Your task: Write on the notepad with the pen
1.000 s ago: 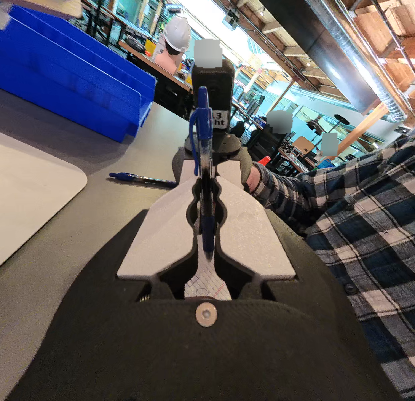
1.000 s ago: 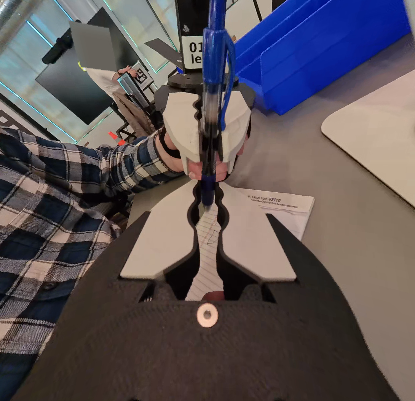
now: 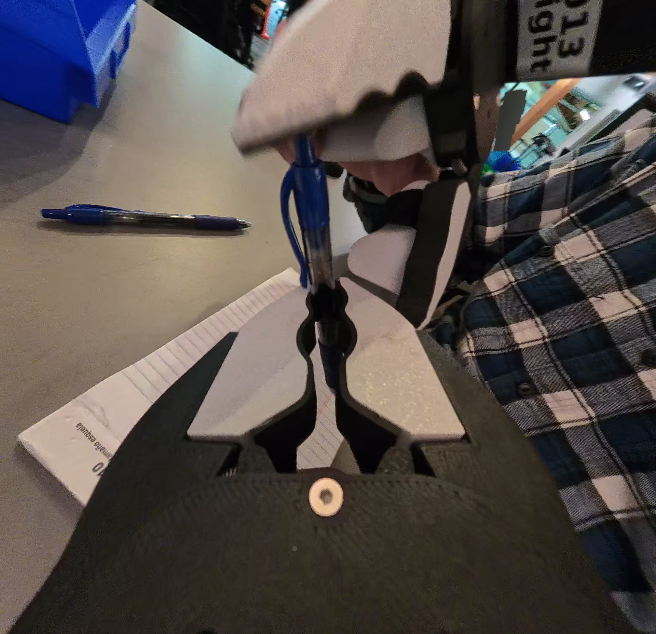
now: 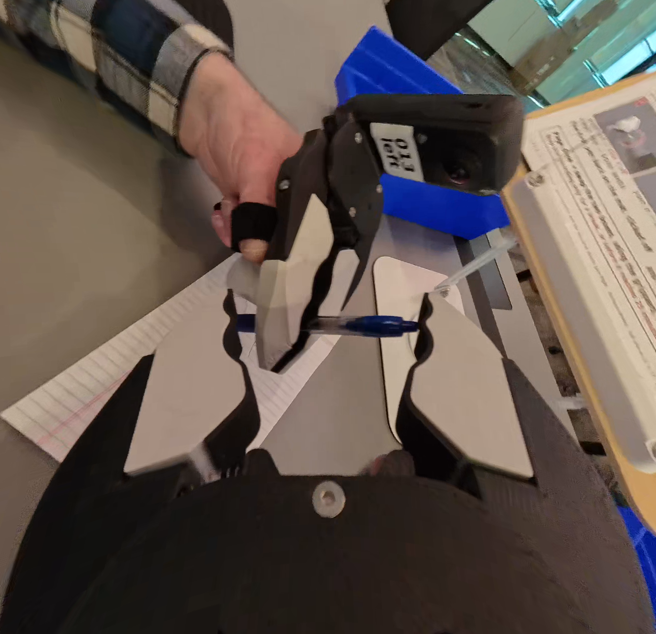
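Two grippers: your L gripper [image 3: 328, 318] pinches the blue pen [image 3: 312, 226] btwn its pads, tip down over the notepad [image 3: 170, 365] for writing, while R gripper [image 4: 326, 322] fingers gape wide around it, touching nothing.

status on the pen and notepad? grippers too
Left hand-held gripper shut on blue pen, tip over notepad. Right hand-held gripper wide open around the pen. Spare pen lies clear on table.
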Tool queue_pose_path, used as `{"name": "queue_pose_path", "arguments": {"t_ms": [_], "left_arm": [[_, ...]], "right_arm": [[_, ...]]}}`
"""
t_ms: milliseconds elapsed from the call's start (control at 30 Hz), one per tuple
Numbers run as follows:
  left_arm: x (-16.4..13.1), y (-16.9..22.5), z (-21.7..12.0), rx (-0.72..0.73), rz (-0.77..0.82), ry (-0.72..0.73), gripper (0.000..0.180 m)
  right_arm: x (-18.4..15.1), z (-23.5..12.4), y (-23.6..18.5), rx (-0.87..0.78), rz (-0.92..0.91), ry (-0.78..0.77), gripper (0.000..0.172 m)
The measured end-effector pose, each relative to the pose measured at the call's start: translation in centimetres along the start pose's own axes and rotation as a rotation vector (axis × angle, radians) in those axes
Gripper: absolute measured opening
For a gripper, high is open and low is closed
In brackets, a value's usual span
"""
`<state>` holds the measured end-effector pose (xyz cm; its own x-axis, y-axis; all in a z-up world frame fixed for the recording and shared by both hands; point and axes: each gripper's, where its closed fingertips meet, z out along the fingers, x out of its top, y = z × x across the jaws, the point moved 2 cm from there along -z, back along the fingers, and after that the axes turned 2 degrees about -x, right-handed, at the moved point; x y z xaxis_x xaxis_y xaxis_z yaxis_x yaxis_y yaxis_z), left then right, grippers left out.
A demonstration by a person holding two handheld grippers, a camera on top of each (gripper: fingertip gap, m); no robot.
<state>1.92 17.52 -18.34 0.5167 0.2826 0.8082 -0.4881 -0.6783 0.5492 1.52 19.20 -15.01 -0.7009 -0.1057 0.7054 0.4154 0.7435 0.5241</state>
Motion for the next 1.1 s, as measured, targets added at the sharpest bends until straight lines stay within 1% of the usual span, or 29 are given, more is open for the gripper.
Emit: {"name": "queue_pose_path", "arguments": {"t_ms": [33,67,100,167,233,267,300,367,400,433,467,633,667,700,833,1033,1100], "left_arm": [[-0.1,0.0,0.3,0.022,0.009,-0.011,0.007],[-0.5,0.2,0.8,0.035,0.023,-0.045,0.007],[-0.6,0.4,1.3,0.047,0.036,-0.053,0.007],[0.2,0.9,1.7,0.032,0.036,0.002,0.007],[1.1,0.3,0.6,0.064,0.043,0.045,0.007],[1.5,0.0,-0.3,0.07,0.026,0.08,0.007],[1.7,-0.3,-1.0,0.081,0.023,0.09,0.007],[2.0,-0.4,-1.9,0.125,0.056,0.096,0.007],[2.2,-0.2,-2.1,0.124,0.067,0.097,0.007],[2.3,0.0,-2.0,0.128,0.087,0.085,0.007],[2.2,0.1,-2.0,0.138,0.106,0.07,0.007],[1.7,0.8,-1.3,0.097,0.117,0.026,0.007],[1.7,1.0,-1.2,0.085,0.118,0.025,0.007],[1.6,1.3,-1.1,0.067,0.118,0.021,0.007],[1.2,2.2,-0.9,-0.004,0.115,-0.015,0.006],[0.0,3.0,-0.1,-0.076,0.085,-0.098,0.006],[-0.4,3.0,0.1,-0.076,0.087,-0.128,0.006]], "right_arm": [[-0.1,0.0,-0.5,0.021,-0.032,-0.023,0.089],[-0.3,0.0,-0.7,0.032,-0.057,-0.051,0.084],[-0.1,-0.2,-1.0,0.053,-0.066,-0.044,0.081],[0.4,-0.8,-0.4,0.04,-0.025,-0.027,0.08],[0.5,-1.5,0.9,0.013,0.088,0.005,0.086],[0.1,-1.9,1.1,0.043,0.15,0.005,0.088],[-0.4,-2.1,1.2,0.077,0.218,0.002,0.079],[-1.0,-2.0,0.3,0.205,0.356,0.021,0.073],[-1.3,-1.7,-0.3,0.265,0.415,0.014,0.074],[-1.6,-1.3,-1.0,0.32,0.457,0.007,0.075],[-1.8,-1.0,-1.7,0.371,0.49,0.002,0.069],[-2.0,0.8,-4.3,0.55,0.628,0.013,0.057],[-1.9,1.1,-4.5,0.581,0.663,0.032,0.053],[-1.9,1.3,-4.7,0.612,0.689,0.049,0.045],[-1.0,1.3,-5.8,0.733,0.726,0.126,0.025],[-1.2,1.6,-8.0,0.82,0.667,0.063,0.011],[-1.2,1.6,-8.3,0.834,0.654,0.047,0.013]]}}
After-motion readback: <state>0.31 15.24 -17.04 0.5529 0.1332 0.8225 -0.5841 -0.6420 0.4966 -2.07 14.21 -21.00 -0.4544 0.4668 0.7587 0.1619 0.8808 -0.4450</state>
